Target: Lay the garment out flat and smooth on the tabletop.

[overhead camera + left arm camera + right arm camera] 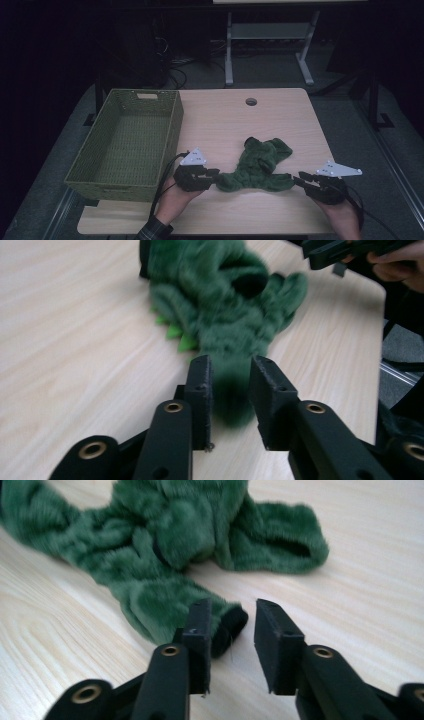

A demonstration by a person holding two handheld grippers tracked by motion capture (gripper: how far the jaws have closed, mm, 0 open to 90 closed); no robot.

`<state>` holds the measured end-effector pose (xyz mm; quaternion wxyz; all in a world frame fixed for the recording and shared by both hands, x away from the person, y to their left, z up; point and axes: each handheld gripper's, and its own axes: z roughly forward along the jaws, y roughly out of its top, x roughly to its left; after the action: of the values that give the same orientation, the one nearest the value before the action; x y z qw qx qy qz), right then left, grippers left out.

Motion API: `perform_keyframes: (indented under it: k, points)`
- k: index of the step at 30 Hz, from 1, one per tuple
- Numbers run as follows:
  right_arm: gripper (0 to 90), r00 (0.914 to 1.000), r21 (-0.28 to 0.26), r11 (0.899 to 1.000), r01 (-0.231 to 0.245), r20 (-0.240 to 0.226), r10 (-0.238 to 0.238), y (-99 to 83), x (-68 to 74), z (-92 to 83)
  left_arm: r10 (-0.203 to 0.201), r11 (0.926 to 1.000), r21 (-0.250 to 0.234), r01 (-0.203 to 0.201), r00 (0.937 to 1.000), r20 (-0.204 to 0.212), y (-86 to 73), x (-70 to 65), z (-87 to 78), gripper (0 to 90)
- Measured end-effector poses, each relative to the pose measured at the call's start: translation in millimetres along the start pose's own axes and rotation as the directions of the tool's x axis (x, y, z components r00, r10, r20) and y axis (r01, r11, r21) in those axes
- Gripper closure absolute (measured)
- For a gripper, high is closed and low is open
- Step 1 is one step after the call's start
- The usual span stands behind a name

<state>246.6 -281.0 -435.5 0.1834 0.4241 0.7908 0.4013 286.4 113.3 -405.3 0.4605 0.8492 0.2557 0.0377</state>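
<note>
Tongs parted: my left gripper (229, 377) straddles one furry limb of the green garment (258, 165), my right gripper (231, 617) stands open at another, gripping nothing. Garment lies spread mid-table (225, 115). Basket (75, 176) waits left, likely its destination; nothing blocks the way.

1. A light wooden table (225, 115) carries everything, its round cable hole (251, 102) near the far edge.
2. A woven green basket (80, 175) stands along its left side.
3. A fuzzy green garment (257, 165) lies crumpled on the bare wood near the front edge, well right of the basket.
</note>
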Motion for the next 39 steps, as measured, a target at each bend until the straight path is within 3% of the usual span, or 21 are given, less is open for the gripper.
perform_keyframes:
  k: [4, 7, 12, 16, 20, 24, 29, 32, 36, 39]
  points:
    - [80.7, 0.9991, 0.013, 1.0, 0.021, -0.036, -0.021, 6.2, 3.2, 9.6, 0.026, 0.9995, 0.015, -0.026, 0.9991, 0.033, 9.3, -5.2, 10.8, 79.0]
    - [85.6, 0.9974, 0.052, 0.998, 0.038, -0.063, -0.035, 7.8, 5.8, 22.1, 0.031, 0.9978, 0.056, -0.035, 0.9978, 0.059, 8.5, -8.3, 28.3, 85.2]
    - [89.6, 0.996, 0.138, 0.989, 0.06, -0.074, -0.05, 2.2, 5.6, 41.1, 0.011, 0.9876, 0.156, -0.02, 0.998, 0.062, -8.1, -2.8, 55.7, 89.6]
    - [89.8, 0.9957, 0.164, 0.985, 0.049, -0.086, -0.035, -4.0, 3.8, 42.1, -0.007, 0.9801, 0.198, -0.003, 0.9988, 0.049, -19.9, 4.5, 61.3, 89.7]
    - [89.9, 0.9964, 0.179, 0.983, 0.05, -0.076, -0.037, -12.0, 7.8, 36.1, -0.021, 0.9784, 0.206, 0.009, 0.9984, 0.053, -26.2, 5.4, 57.6, 89.7]
    - [89.9, 0.9963, 0.194, 0.978, 0.079, -0.048, -0.071, -18.5, 18.7, 26.4, -0.028, 0.9773, 0.212, 0.011, 0.9968, 0.075, -31.9, 0.4, 52.6, 89.7]
    - [89.8, 0.9963, 0.193, 0.978, 0.076, -0.056, -0.066, -24.8, 24.8, 18.3, -0.03, 0.9759, 0.218, 0.01, 0.9954, 0.091, -35.4, -4.9, 48.6, 89.0]
    - [81.8, 0.9967, 0.178, 0.983, 0.052, -0.071, -0.04, -23.6, 24.5, 16.3, -0.036, 0.9797, 0.2, 0.015, 0.9945, 0.099, -30.5, -5.4, 45.5, 80.8]
    - [72.5, 0.9965, 0.105, 0.994, 0.022, -0.083, -0.013, -12.9, 21.1, 12.2, -0.002, 0.9872, 0.16, -0.008, 0.998, 0.064, -13.7, -3.3, 39.4, 70.4]
    - [67.9, 0.9942, 0.094, 0.996, 0.009, -0.107, 0.001, -3.9, 20.4, 16.4, 0.014, 0.9898, 0.141, -0.02, 0.9988, 0.048, 0.3, 1.9, 39.5, 66.0]
